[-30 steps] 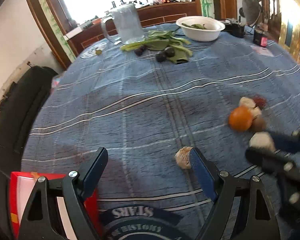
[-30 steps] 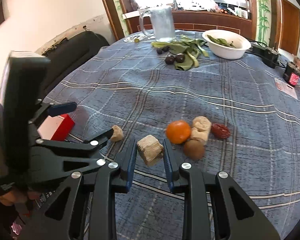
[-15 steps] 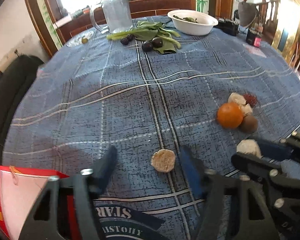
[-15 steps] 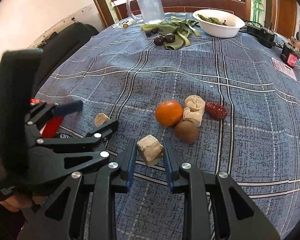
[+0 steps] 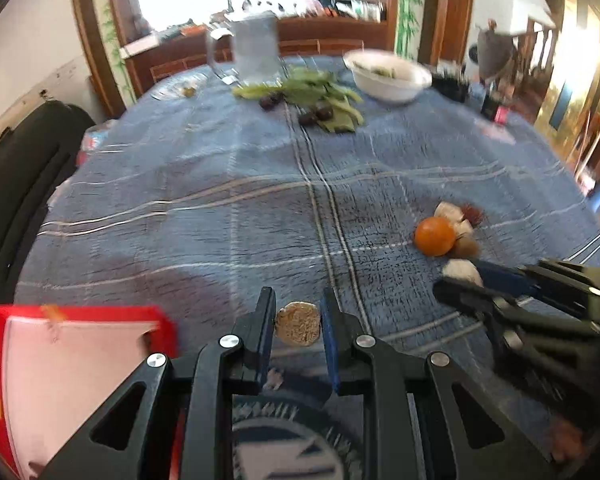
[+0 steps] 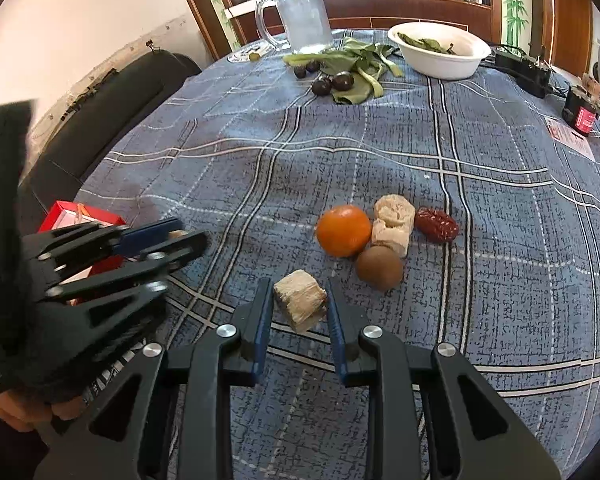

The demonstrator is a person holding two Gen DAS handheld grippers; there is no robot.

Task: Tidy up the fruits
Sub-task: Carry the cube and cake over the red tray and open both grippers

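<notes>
A round, pale, rough-faced slice (image 5: 298,323) sits pinched between the blue pads of the left gripper (image 5: 296,322), which are pressed against its two edges just above the blue plaid tablecloth (image 5: 220,220). A pale, fibrous cube-like chunk (image 6: 300,300) is clamped the same way in the right gripper (image 6: 298,308), its jaws closed on the chunk's sides, tilted with one corner downward. Just beyond that chunk lies the gathered group: an orange (image 6: 343,230), a brown kiwi (image 6: 379,267) touching it on the near right, two pale chunks (image 6: 393,224) stacked against both, and a wrinkled red date (image 6: 437,224) beside the chunks. The left gripper appears at the left edge of the right wrist view, over a red box (image 6: 66,216) near the table's edge. At the far side of the table lie green leafy vegetables (image 6: 356,64) with dark plums (image 6: 332,83) among them, a white bowl (image 6: 440,54) holding more greens, and a clear glass pitcher (image 6: 300,16). A dark sofa (image 6: 112,100) stands along the wall to the left of the table.
</notes>
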